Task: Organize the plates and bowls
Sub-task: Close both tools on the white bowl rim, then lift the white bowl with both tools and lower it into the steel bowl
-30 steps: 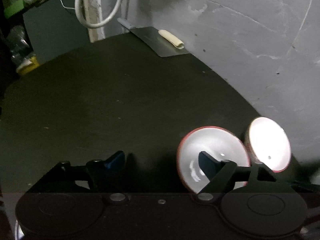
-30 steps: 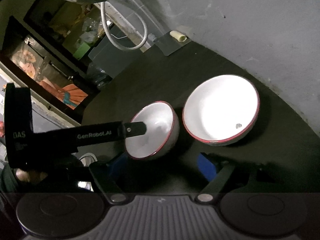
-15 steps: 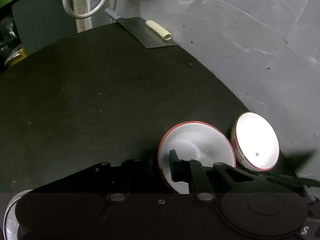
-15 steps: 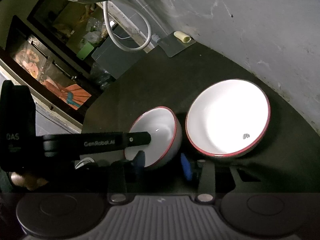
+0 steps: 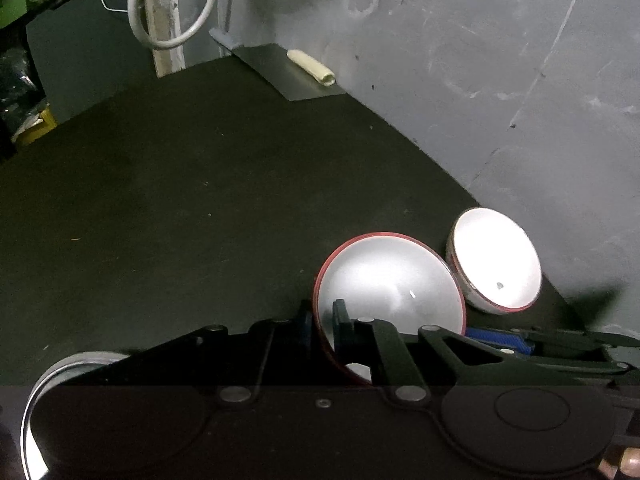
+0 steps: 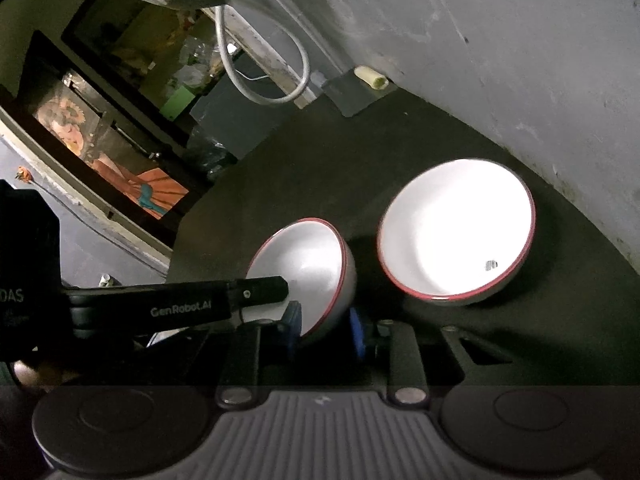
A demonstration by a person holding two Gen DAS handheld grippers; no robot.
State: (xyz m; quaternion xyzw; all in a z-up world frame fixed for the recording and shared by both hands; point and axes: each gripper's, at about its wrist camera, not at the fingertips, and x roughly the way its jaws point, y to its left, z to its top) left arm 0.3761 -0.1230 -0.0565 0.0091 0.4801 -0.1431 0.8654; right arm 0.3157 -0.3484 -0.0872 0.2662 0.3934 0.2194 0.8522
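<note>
Two bowls here, both white inside with a thin red rim. The smaller white red-rimmed bowl [image 6: 308, 264] sits tipped on its side near the front of the dark round surface [image 5: 160, 208], and both grippers are on it. The left hand-held gripper [image 5: 322, 320] is pinched tight on the bowl's near rim, one finger inside and one outside. The right hand-held gripper [image 6: 326, 326] has its two blue pads either side of the bowl's other lip, jaws closing, and they look to be pressing the wall already. In the right wrist view the left one's black finger reaches in from the left across the bowl's mouth.

The larger white red-rimmed bowl [image 6: 456, 232] stands just beside it on the right, upright, close to the grey wall [image 5: 500, 80], nothing touching it.

Further back: one flat grey metal sheet [image 5: 288, 72] at the wall with one small cream roll [image 5: 311, 67] on it, and one looped white cable [image 5: 176, 4] hanging behind.
</note>
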